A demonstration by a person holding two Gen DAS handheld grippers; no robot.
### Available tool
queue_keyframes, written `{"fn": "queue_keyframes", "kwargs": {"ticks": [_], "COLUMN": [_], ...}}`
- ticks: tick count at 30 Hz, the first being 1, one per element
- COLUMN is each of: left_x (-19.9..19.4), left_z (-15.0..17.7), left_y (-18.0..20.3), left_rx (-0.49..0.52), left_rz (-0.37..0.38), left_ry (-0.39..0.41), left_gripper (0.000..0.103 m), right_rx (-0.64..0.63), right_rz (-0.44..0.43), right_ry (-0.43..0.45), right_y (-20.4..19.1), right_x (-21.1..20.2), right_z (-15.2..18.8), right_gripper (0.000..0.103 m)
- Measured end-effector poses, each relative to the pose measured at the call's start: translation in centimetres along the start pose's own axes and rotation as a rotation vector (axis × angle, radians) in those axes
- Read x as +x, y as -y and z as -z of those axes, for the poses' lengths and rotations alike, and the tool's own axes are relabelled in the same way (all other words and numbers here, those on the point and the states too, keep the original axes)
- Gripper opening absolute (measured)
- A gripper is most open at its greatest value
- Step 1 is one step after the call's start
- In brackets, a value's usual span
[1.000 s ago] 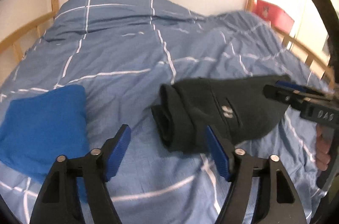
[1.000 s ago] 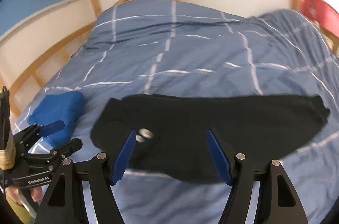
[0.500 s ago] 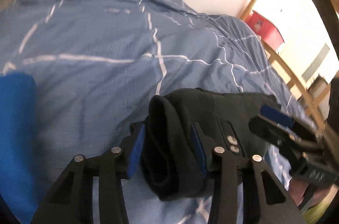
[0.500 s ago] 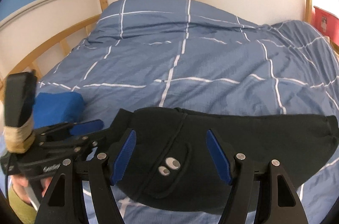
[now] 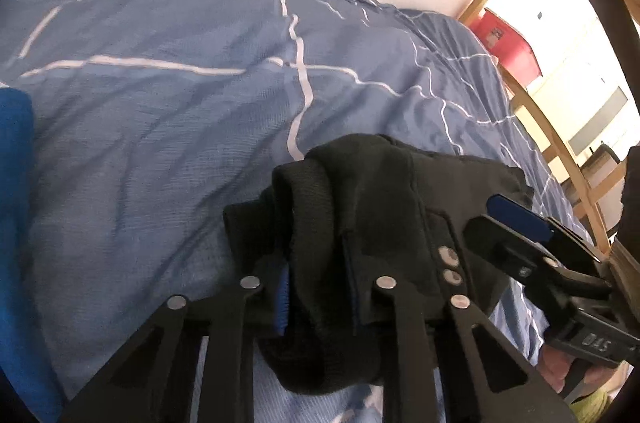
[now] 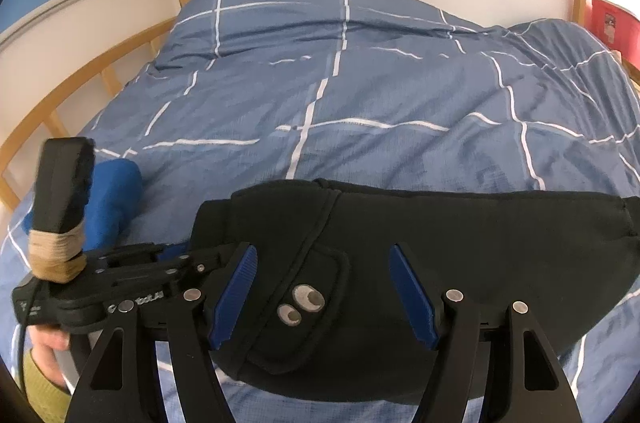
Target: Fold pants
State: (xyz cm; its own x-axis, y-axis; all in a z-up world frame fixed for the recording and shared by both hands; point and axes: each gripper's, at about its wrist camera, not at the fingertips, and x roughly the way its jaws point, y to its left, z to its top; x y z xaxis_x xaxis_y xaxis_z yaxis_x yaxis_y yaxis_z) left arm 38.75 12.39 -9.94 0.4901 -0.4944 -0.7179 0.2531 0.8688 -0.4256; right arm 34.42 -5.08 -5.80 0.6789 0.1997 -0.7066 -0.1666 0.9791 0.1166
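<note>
Two grippers work the black pants (image 6: 440, 235) lying near you on the bed (image 6: 360, 95): your left gripper (image 5: 328, 283) has just been closing, now pinching their bunched left end for folding, while your right gripper (image 6: 324, 291) hovers wide open, empty.

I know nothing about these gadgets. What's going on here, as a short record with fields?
surface: bed with a blue checked duvet
garment: black pants, partly folded, lying on the duvet
left claw: jaws have just been closing, now clamped on the bunched end of the pants
right claw: open, blue pads on either side of the flap with two snap buttons, not pressing
also on bed: folded blue cloth, left of the pants in the right wrist view
</note>
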Motion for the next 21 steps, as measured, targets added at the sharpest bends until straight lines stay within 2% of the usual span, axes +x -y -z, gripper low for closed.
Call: {"fn": "queue_keyframes", "kwargs": {"ticks": [3,8,11,14,16,18,19,21], "left_x": [-1.8,-1.6,-0.8,-0.1,-0.1,-0.2,-0.2,-1.0], "left_z": [0.1,-0.3,-0.1,0.1,0.1,-0.1,-0.2,-0.5], "left_y": [0.5,-0.4,-1.9,-2.5,-2.3,-2.0,-1.7,-1.1], "left_rx": [0.004,-0.009,-0.045,-0.061,-0.05,-0.046,-0.042,-0.029], "left_rz": [-0.033,-0.131,-0.116,-0.121,-0.14,-0.157,-0.161,-0.182], "left_ry": [0.024,-0.019,-0.047,-0.066,-0.066,-0.074,-0.072,-0.055], "left_gripper": [0.018,0.018,0.018,0.019,0.02,0.024,0.026,0.037], "right_rx": [-0.014,-0.062,-0.084,-0.122,-0.093,-0.048,-0.028,-0.008], "right_rz": [-0.02,-0.058,-0.075,-0.051,-0.06,-0.083,-0.089,-0.088], "right_ry": [0.004,0.001,-0.043,-0.105,-0.161,-0.212,-0.212,-0.186], "right_y": [-0.4,-1.8,-3.0,-3.8,-3.5,-2.7,-2.3,-1.9], "right_x": [0.0,0.4,2.2,4.3,6.1,7.2,7.4,6.8], "right_z": [-0.2,-1.0,-1.5,-1.6,-1.5,-1.2,-1.0,-0.7], "right_gripper": [0.069,0.069,0.069,0.069,0.069,0.069,0.069,0.069]}}
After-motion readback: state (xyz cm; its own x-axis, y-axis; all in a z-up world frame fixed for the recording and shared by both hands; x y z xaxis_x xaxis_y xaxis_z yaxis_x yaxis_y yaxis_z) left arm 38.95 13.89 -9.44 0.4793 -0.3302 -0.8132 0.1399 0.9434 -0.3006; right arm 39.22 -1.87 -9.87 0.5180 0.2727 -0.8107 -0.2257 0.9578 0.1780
